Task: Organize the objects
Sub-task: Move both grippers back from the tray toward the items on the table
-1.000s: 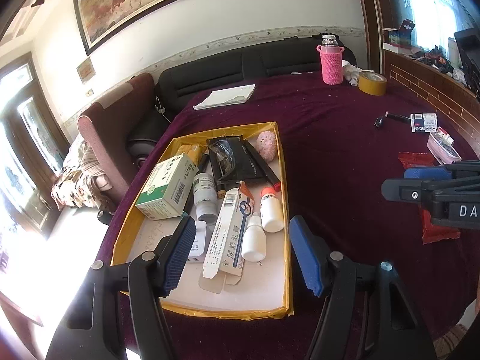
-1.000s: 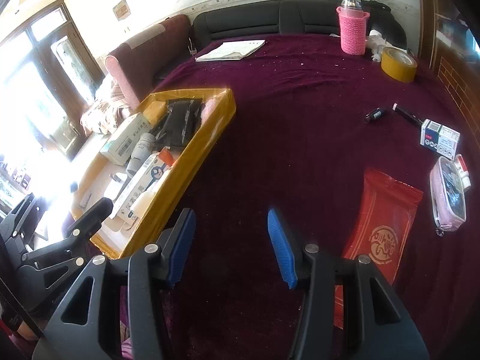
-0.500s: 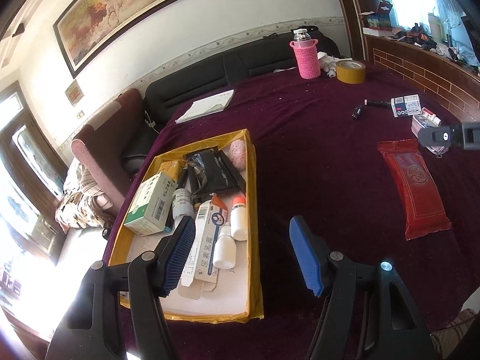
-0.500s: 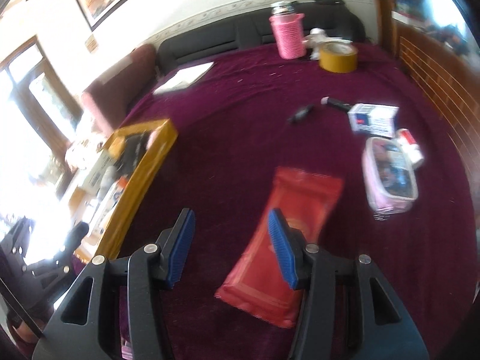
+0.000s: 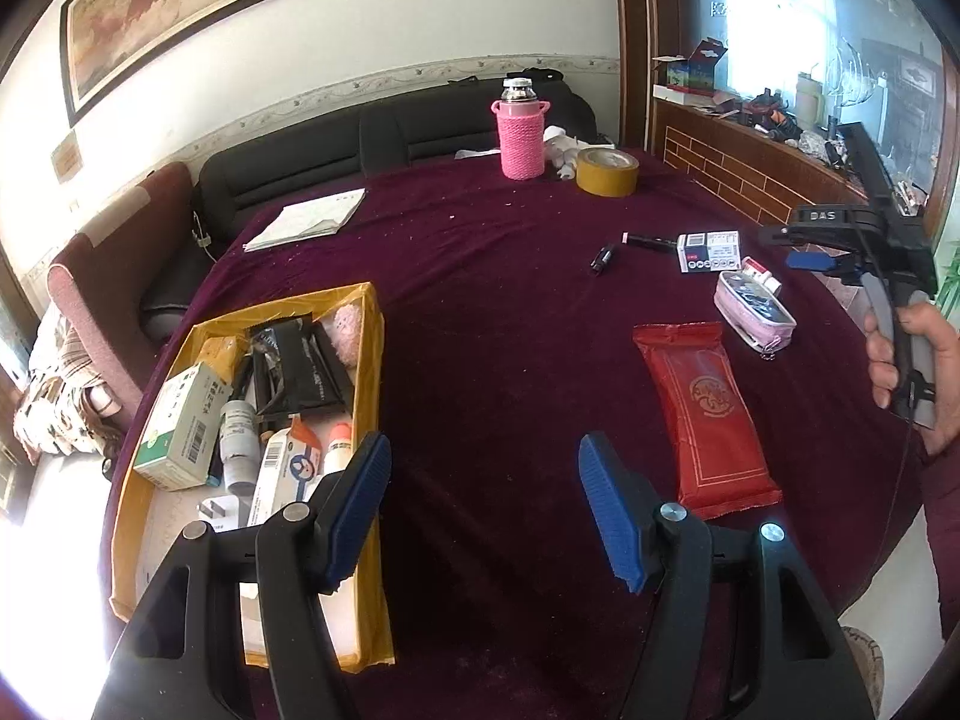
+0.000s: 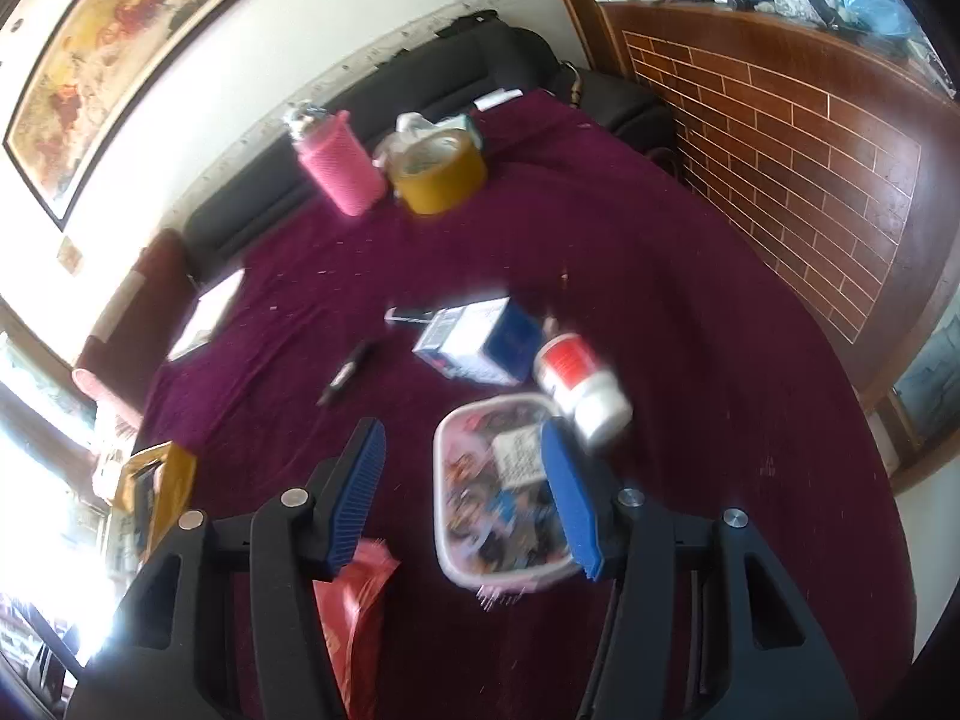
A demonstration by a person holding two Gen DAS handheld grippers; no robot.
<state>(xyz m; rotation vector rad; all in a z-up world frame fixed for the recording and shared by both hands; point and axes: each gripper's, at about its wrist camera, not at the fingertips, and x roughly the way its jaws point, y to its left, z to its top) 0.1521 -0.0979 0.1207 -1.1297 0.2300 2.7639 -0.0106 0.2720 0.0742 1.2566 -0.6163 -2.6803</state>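
A yellow tray (image 5: 369, 360) with medicine boxes and bottles lies at the table's left; it also shows in the right wrist view (image 6: 174, 480). My left gripper (image 5: 483, 504) is open and empty above bare cloth beside the tray. A red packet (image 5: 708, 402) lies to its right. My right gripper (image 6: 468, 480) is open and empty above a pink clear pouch (image 6: 498, 504); it shows in the left wrist view (image 5: 810, 261) held in a hand above the pouch (image 5: 753, 309). A white bottle with a red label (image 6: 579, 387), a blue-white box (image 6: 474, 342) and a black pen (image 6: 348, 375) lie just beyond.
A pink-sleeved flask (image 5: 521, 132) and a yellow tape roll (image 5: 606, 171) stand at the far edge. A white booklet (image 5: 306, 219) lies far left. A brick-patterned wooden wall (image 6: 780, 138) borders the table's right side. A sofa runs behind the table.
My right gripper has swung right from the red packet to above the pink pouch. My left gripper has shifted right, off the tray, over the cloth.
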